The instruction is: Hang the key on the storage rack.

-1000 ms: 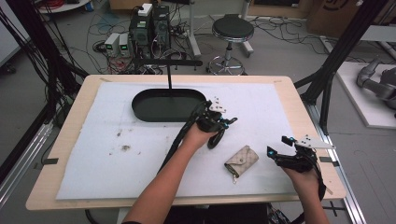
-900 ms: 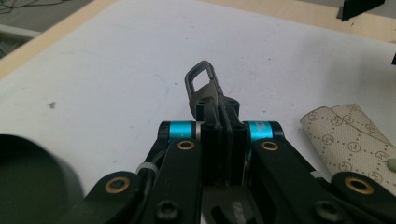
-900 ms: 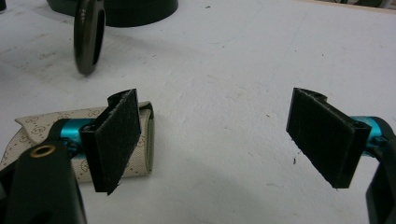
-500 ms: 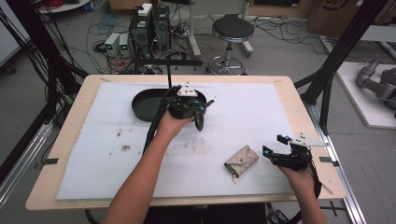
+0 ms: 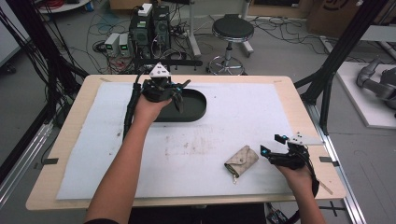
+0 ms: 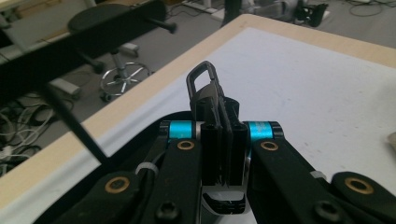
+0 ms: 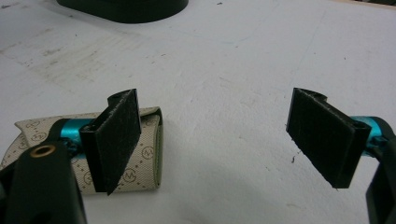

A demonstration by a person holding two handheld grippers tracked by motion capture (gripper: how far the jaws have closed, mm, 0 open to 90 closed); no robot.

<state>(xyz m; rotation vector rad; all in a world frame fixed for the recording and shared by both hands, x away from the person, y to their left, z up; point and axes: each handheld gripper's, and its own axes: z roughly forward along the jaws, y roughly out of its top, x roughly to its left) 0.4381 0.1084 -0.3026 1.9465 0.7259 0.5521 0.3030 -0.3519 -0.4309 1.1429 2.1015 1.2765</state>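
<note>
High view: a wooden desk point(image 5: 299, 100) covered by a white mat point(image 5: 243, 116) is seen from above. A black oval tray point(image 5: 191, 109) lies at the far left-centre of the mat. The left gripper point(image 5: 180, 93) is held over the tray's left end, with a grey three-cornered plate on top; its fingers cannot be made out clearly from here. A small beige pouch point(image 5: 241, 161) with a repeating monogram print lies on the mat near the front right. The right gripper point(image 5: 271, 150) is held just to the right of the pouch, apart from it. A black stool point(image 5: 232, 30) and computer boxes stand on the floor beyond the desk.

Left gripper view: the fingers point(image 6: 211, 144) are pressed together on a small dark metal clip point(image 6: 205, 86) with a loop at its top, which sticks up from between them. The tray's dark rim is seen below, and the desk edge and stool beyond.

Right gripper view: the fingers point(image 7: 114, 140) are spread wide with nothing between them, just above the mat. The pouch point(image 7: 149, 149) lies behind the left-hand finger, its print showing small circled letter marks too small to be read with certainty. The tray's edge is seen at the top.
</note>
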